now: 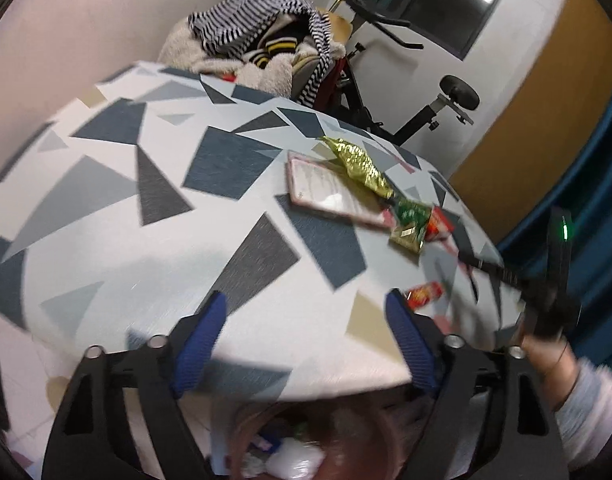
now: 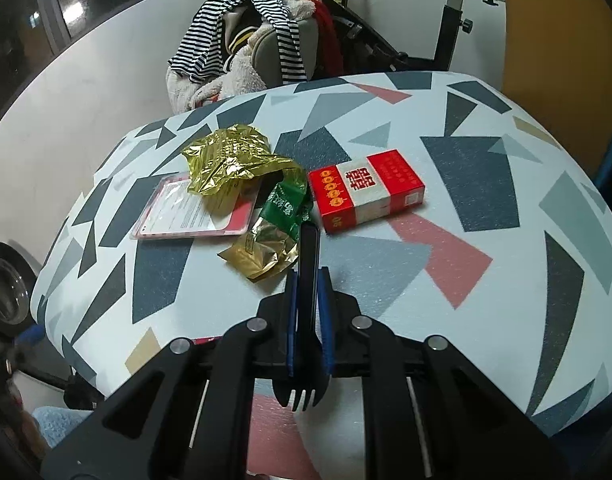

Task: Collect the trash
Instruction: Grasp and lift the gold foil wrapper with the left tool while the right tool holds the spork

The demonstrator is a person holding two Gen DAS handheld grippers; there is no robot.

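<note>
My right gripper [image 2: 308,276] is shut on a black plastic fork [image 2: 308,256], handle forward over the table, tines back by the gripper body. The handle tip sits beside a crumpled gold and green wrapper [image 2: 262,200] and a red and white carton [image 2: 364,188]. A pink-rimmed flat pack [image 2: 186,212] lies under the wrapper. My left gripper [image 1: 306,316] is open and empty above the table's near edge. In the left wrist view the wrapper [image 1: 366,168], the flat pack [image 1: 326,188] and the fork [image 1: 486,268] show at right. A trash bin [image 1: 290,452] with white waste sits below.
The table [image 2: 466,280] has a geometric patterned cover. A chair piled with striped clothes [image 2: 246,40] and an exercise bike [image 2: 450,20] stand behind it. A small red wrapper [image 1: 424,294] lies near the table edge. A dark round object [image 2: 2,288] sits at far left.
</note>
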